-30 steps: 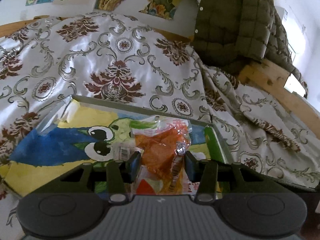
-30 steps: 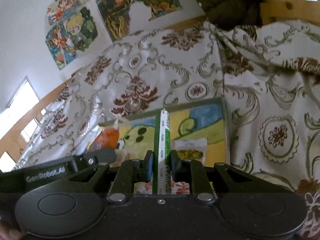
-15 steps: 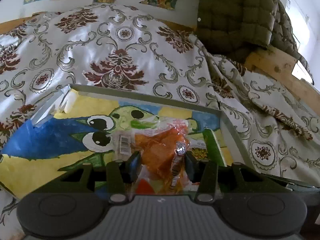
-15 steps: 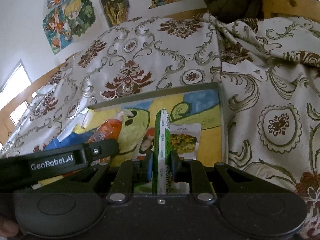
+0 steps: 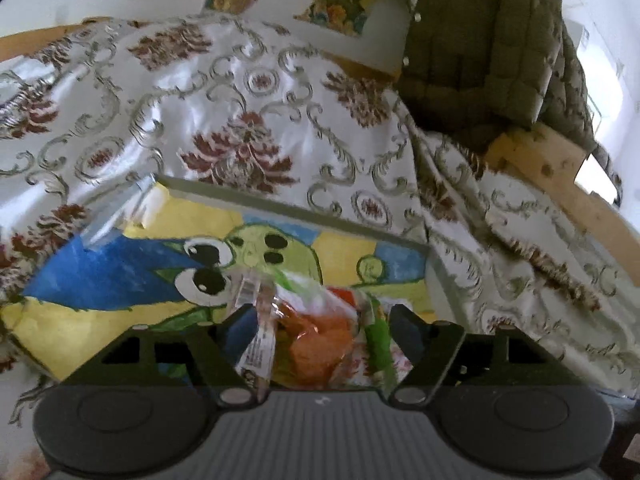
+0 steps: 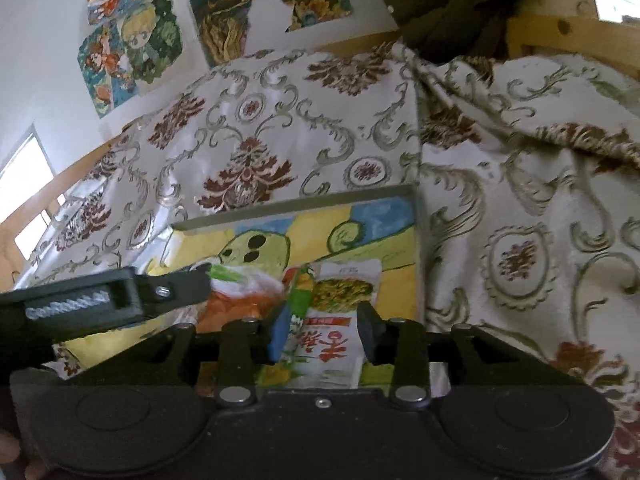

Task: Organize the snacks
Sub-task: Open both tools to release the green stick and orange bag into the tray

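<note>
A shallow tray (image 5: 300, 210) lined with a painted frog picture lies on the patterned cloth. An orange snack bag (image 5: 320, 332) rests in it between the fingers of my left gripper (image 5: 320, 328), whose jaws are opening and stand clear of the bag's sides. Beside the bag lies a green-and-white packet (image 5: 376, 340). In the right wrist view that packet (image 6: 332, 332) lies flat in the tray (image 6: 320, 204) between the fingers of my right gripper (image 6: 324, 332). Its jaws are opening too, and the pads stand off the packet. The left gripper's finger (image 6: 176, 292) reaches in beside the orange bag (image 6: 240, 304).
A white cloth with brown and grey ornaments (image 5: 248, 120) covers the surface around the tray. An olive quilted jacket (image 5: 480, 40) hangs over a wooden frame (image 5: 536, 152) at the back right. Posters (image 6: 132, 48) hang on the wall; a window (image 6: 24, 176) is at the left.
Both grippers' jaws have spread apart. The orange bag has slumped down between the left fingers. The green-and-white packet, held upright on edge before, now lies flat in the tray.
</note>
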Tool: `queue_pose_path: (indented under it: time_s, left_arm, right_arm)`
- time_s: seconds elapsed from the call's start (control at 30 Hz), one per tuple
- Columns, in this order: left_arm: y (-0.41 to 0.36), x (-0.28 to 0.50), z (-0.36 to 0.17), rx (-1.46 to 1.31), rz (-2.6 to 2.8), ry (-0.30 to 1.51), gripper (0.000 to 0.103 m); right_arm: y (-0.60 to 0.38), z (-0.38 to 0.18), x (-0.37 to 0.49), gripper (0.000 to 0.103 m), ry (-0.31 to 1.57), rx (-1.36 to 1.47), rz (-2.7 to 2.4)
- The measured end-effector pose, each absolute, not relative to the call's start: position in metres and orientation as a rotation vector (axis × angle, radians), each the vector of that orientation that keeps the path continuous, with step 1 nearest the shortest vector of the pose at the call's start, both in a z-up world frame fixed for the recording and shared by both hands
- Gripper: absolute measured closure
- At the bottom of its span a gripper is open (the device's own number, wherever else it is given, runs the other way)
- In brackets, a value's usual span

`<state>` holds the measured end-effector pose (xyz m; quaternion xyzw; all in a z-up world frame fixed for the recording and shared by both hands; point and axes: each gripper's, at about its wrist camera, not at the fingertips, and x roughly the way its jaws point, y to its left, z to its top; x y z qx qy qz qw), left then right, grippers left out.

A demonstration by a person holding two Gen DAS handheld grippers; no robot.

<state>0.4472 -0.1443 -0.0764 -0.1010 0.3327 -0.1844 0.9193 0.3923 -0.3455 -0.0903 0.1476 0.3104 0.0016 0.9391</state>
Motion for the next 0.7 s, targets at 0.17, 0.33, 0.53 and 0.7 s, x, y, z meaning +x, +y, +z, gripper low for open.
queue_pose_path:
  time_s: [0.17,0.33,0.53,0.7]
  left_arm:
    - [-0.134,0.426,-0.046,-0.207,-0.348,0.607,0.014]
    - [-0.124,0.398,-0.015,-0.201,-0.317,0.520,0.004]
    - [-0.109,0.355,0.018,-0.175,-0.291,0.432,0.000]
    - [-0.096,0.317,0.036,-0.142,-0.260,0.396,0.000]
  right_arm:
    - [-0.351,-0.061,0.375,0.049,0.566,0.306,-0.005]
    - [-0.348,-0.027,0.350,0.032,0.492,0.278,0.003]
    - [-0.344,0.006,0.309,0.011,0.411,0.276,-0.003]
    - [-0.340,0.030,0.273,0.001,0.354,0.283,0.014]
